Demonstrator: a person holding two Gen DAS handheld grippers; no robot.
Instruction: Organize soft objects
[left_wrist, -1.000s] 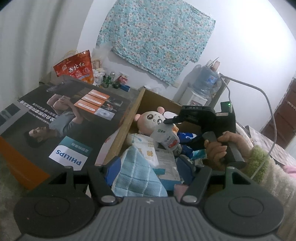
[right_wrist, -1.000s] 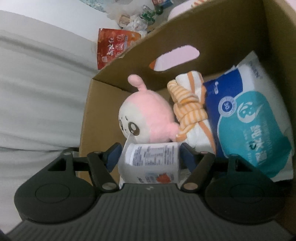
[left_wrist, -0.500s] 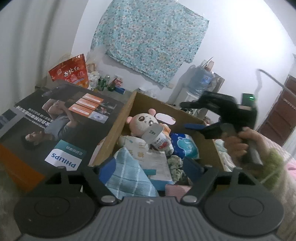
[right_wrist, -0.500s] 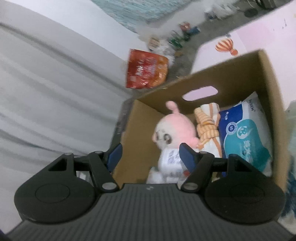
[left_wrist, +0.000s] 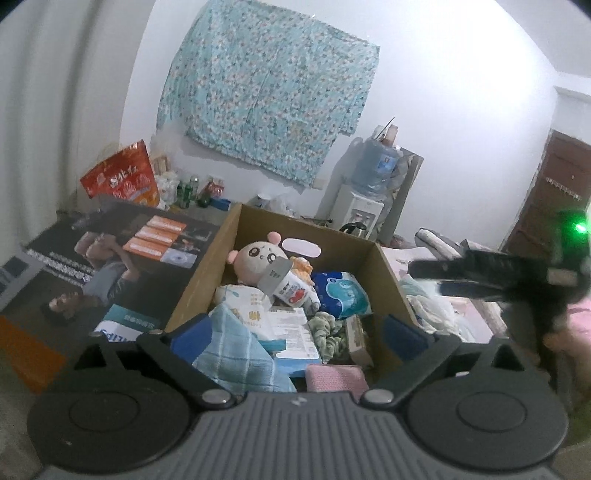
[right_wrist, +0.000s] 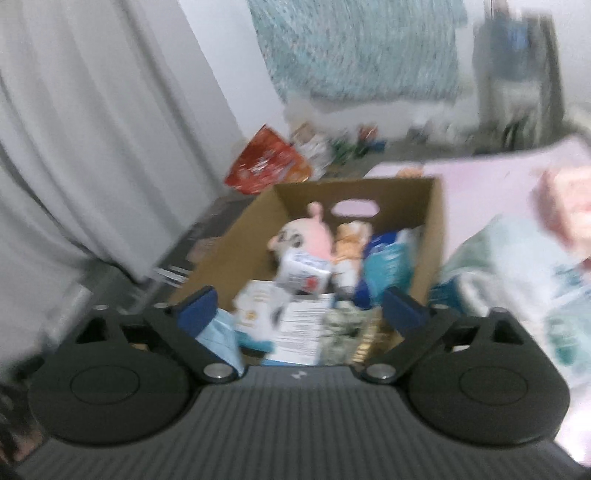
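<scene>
A brown cardboard box (left_wrist: 207, 280) (right_wrist: 236, 254) holds several soft things: a pink plush doll (left_wrist: 255, 254) (right_wrist: 310, 236), a white tissue pack (left_wrist: 288, 286) (right_wrist: 304, 275) leaning on it, a blue wipes pack (left_wrist: 341, 295), a blue checked cloth (left_wrist: 236, 354) and a pink cloth (left_wrist: 334, 376). My left gripper (left_wrist: 295, 336) is open and empty above the box's near end. My right gripper (right_wrist: 297, 314) is open and empty, back from the box; it shows at the right of the left wrist view (left_wrist: 480, 275).
A large printed Philips carton (left_wrist: 110, 258) lies left of the box. A red bag (left_wrist: 122, 177) and bottles stand by the far wall. A water dispenser (left_wrist: 365, 195) stands at the back right. Pale bedding and soft packs (right_wrist: 517, 266) lie right of the box.
My right gripper let go of the white tissue pack, which now rests against the plush doll, and pulled back up and to the right. My left gripper rose slightly.
</scene>
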